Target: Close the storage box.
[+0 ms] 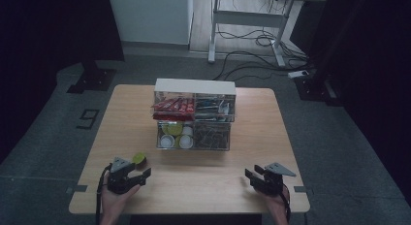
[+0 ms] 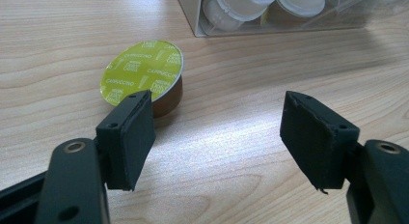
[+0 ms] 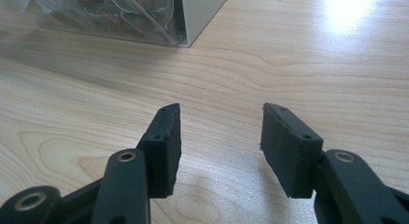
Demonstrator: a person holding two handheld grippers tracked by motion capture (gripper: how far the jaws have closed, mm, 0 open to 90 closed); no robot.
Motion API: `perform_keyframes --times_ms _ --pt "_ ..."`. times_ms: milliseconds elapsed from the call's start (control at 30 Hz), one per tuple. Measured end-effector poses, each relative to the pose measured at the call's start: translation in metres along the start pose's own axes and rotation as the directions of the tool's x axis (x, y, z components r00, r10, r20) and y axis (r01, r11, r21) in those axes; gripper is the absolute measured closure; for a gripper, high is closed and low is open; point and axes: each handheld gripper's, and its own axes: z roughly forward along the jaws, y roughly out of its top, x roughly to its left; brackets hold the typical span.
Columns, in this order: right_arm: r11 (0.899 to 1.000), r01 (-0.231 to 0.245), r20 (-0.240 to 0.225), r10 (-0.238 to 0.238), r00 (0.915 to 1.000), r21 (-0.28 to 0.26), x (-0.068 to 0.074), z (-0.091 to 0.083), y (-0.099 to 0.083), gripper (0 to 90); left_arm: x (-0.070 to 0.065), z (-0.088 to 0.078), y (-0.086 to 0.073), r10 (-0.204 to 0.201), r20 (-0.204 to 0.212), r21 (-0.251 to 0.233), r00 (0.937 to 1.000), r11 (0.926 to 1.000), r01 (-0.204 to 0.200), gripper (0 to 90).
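A coffee capsule (image 2: 144, 77) with a yellow-green "cappuccino" lid and a brown body lies on the wooden table (image 1: 194, 179); the high view shows the capsule (image 1: 139, 159) near the front left. My left gripper (image 1: 138, 175) (image 2: 217, 137) is open just behind it, the capsule sitting beyond its left jaw, not between the jaws. My right gripper (image 1: 250, 175) (image 3: 221, 147) is open over bare wood near the front right, nothing between its jaws. A clear drawer organiser (image 1: 195, 116) stands mid-table, its lower left drawer holding white and yellow-lidded capsules (image 2: 251, 4).
The organiser's other drawers hold red packets (image 1: 173, 106), mixed small items and metal clips (image 1: 212, 134). Its corner (image 3: 193, 21) rises ahead of the right gripper. Beyond the table are a desk frame, floor cables and stand bases.
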Motion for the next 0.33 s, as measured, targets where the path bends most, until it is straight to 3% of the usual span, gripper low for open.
perform_keyframes --times_ms 333 --pt "1.000 0.000 -0.002 0.000 1.0000 0.000 -0.0001 0.0022 0.0010 46.9 -0.0014 0.0024 -0.0003 0.005 0.006 0.009 1.0000 0.9999 -0.005 28.2"
